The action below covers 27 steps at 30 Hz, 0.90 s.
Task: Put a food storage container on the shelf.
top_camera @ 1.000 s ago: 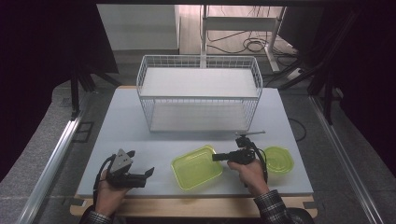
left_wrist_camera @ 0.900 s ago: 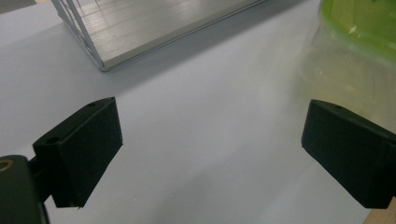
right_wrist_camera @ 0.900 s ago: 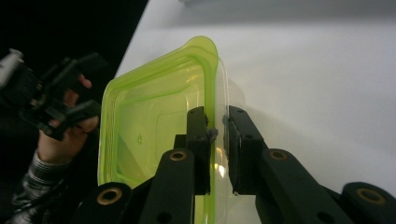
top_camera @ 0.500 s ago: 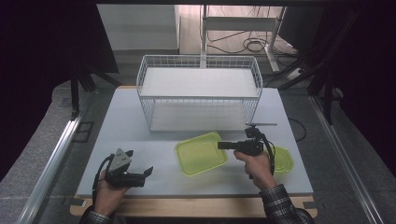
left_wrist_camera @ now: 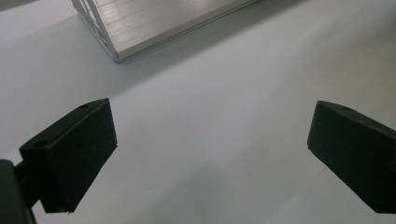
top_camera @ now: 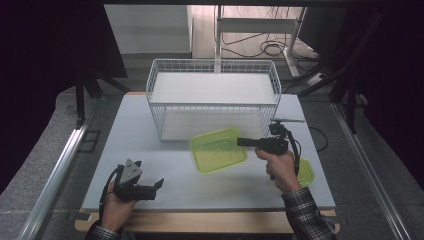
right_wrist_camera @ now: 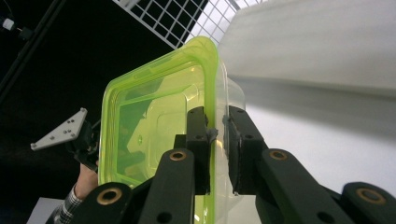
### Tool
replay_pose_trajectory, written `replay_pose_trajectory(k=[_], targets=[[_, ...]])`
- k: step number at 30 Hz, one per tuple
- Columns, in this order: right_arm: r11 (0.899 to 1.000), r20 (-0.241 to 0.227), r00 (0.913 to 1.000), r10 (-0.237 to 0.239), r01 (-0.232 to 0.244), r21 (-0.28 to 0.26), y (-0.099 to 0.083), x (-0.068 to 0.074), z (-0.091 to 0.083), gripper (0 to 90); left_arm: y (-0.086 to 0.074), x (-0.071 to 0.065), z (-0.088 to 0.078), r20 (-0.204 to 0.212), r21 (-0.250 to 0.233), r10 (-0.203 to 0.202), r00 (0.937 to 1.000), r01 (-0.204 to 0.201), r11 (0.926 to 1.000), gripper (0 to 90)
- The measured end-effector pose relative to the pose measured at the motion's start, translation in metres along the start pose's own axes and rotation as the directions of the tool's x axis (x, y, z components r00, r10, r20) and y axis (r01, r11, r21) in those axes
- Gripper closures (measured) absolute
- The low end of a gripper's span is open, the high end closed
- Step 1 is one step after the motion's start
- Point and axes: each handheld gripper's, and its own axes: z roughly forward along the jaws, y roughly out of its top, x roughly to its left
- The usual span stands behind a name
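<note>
The right gripper, jaws clamped on the rim of the green tub, has lifted it off the table toward the basket front (lid left at the right edge), readying placement; the left gripper idles open.

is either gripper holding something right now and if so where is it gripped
The right gripper is shut on the green container, pinching its rim and wall at one edge. The left gripper is open, nothing between its jaws.
</note>
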Motion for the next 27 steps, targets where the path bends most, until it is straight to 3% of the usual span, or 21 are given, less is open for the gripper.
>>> replay_pose_trajectory(k=[18, 27], targets=[[0.998, -0.036, 0.9991, -0.022, 0.02, -0.057, 0.04, 0.022, -0.02, 80.2, 0.0, -0.001, 0.001, -0.015, 0.005, 0.013, 0.9998, -0.013, 0.9999, 1.1], [0.995, -0.03, 0.9989, -0.038, 0.035, -0.094, 0.063, 0.035, -0.027, 80.3, 0.0, -0.001, 0.0, -0.018, -0.012, 0.021, 0.9996, -0.021, 0.9997, 1.1]])
